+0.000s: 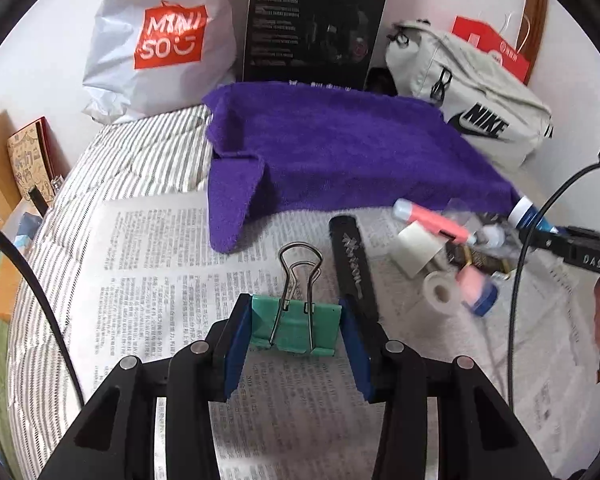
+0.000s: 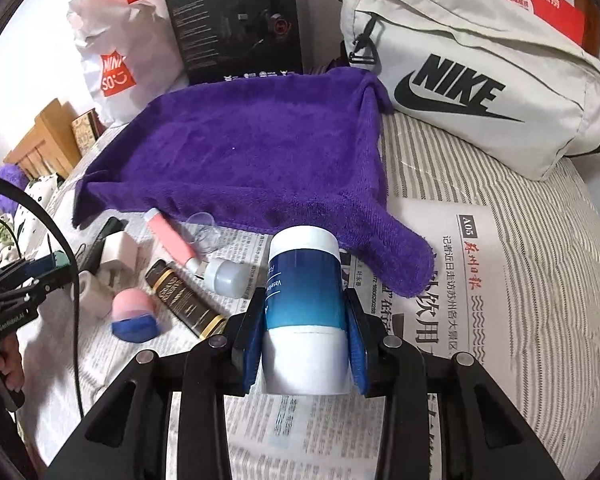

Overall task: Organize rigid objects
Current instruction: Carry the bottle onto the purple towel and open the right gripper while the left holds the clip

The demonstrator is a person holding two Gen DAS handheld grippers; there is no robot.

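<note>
- Right wrist view: the right gripper (image 2: pixel 305 334) has its jaws closed on a blue-and-white Vaseline bottle (image 2: pixel 305 304), pads pressed to both flanks, white cap end pointing away from the camera.
- That bottle's long axis runs straight along the fingers, aimed at the purple towel (image 2: pixel 236 160), which lies directly ahead and just beyond the cap.
- Left wrist view: the left gripper (image 1: pixel 296 328) has its jaws clamped on the body of a green binder clip (image 1: pixel 296 326), whose wire handles (image 1: pixel 300 272) stick out forward along the fingers.
- From the left jaws the towel also lies ahead, its folded near corner hanging a little left of the clip's handles.
- Between the two grippers, on the newspaper (image 2: pixel 440 280) spread over the striped bed (image 2: pixel 540 300), sit the loose things: a pink tube (image 2: pixel 172 242), a dark gold-lettered tube (image 2: pixel 188 300), a pink-and-blue sponge (image 2: pixel 134 316), a white cap-like piece (image 2: pixel 224 278) and a black flat bar (image 1: pixel 352 268).
- Judged from this, the towel looks like the sorting spot, and the right gripper is nearer to its edge; a short push forward and a lowering would lay the bottle on it.
- Likely snag: the round bottle could roll off the towel's sloping near corner once released.
</note>
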